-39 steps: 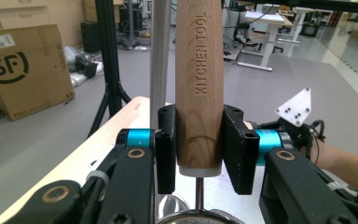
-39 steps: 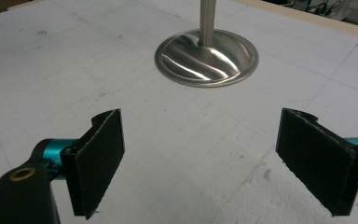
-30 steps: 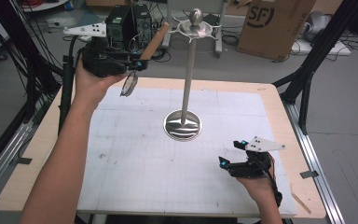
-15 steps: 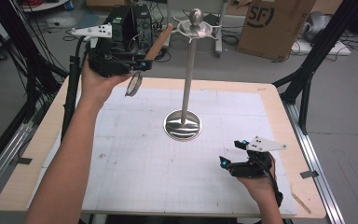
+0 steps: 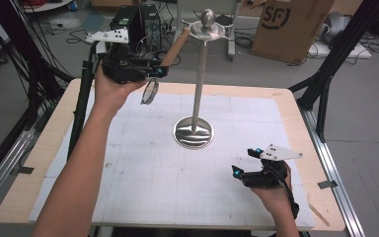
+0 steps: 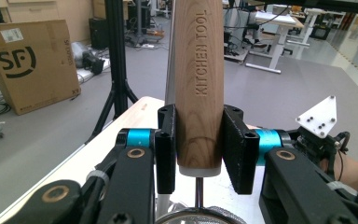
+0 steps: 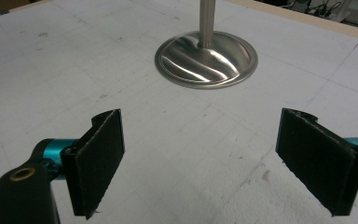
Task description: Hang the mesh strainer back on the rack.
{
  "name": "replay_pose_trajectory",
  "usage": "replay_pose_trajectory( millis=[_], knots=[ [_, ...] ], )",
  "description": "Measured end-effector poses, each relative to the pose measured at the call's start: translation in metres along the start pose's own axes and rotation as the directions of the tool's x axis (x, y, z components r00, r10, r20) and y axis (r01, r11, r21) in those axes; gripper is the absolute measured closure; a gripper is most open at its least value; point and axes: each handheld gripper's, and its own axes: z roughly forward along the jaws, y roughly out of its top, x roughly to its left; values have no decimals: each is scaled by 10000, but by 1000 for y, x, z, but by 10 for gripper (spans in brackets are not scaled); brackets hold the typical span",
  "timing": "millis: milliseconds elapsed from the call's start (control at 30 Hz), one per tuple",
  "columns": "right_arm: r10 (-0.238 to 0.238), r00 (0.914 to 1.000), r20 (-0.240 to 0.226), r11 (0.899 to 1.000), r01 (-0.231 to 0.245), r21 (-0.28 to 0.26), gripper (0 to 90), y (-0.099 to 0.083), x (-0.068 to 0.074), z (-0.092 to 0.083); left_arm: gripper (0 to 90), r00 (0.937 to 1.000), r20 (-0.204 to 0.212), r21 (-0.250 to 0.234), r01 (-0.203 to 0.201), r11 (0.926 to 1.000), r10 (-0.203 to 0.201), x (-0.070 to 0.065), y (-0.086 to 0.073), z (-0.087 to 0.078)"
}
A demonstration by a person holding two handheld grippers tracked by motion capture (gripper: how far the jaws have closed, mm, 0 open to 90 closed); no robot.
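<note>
A kitchen tool with a wooden handle [image 5: 175,47] and a round metal head [image 5: 149,92] is held up in the air at the back left. My left gripper [image 5: 154,71] is shut on the handle [image 6: 199,84] near its lower end, pads [image 6: 235,149] pressed on both sides. The handle's tip points up toward the top disc [image 5: 207,29] of a tall metal stand [image 5: 197,84] and is close to it. My right gripper [image 5: 244,160] rests low on the mat at the front right, open, nothing between its pads [image 7: 100,154].
The stand's shiny round base [image 5: 193,132] [image 7: 206,58] sits mid-table on a white gridded mat [image 5: 143,168]. A wooden table edge [image 5: 286,94] frames the mat. Black frame poles, cables and a cardboard box [image 5: 288,24] stand beyond the table.
My left hand has edged to the right with the tool, bringing the handle's tip nearer the stand's top. The right gripper has stayed put.
</note>
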Motion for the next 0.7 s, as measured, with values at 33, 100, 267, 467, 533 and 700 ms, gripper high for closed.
replay_pose_trajectory(
  millis=[33,100,267,467,533,700],
  knots=[
    [24,10000,-8,10000,-24,-6,142,0,0,0,685,10000,-4,21,1,10000,-1,0,0,1],
    [42,10000,-4,10000,-42,-13,142,0,0,-1,685,10000,-22,106,-34,9999,35,-1,-1,5],
    [31,10000,2,10000,-31,-21,142,0,0,-1,685,9999,-79,212,-64,9998,66,-3,-2,13],
    [12,10000,-21,10000,-12,-28,142,1,0,-1,684,9985,-474,674,-256,9974,289,-8,-3,24],
    [30,10000,-32,10000,-31,-39,142,1,0,-2,685,9986,-439,700,-263,9972,295,-9,-4,27],
    [31,10000,-52,10000,-31,-70,142,1,0,-2,684,9992,-373,648,-117,9978,141,-10,-5,33]
  ],
)
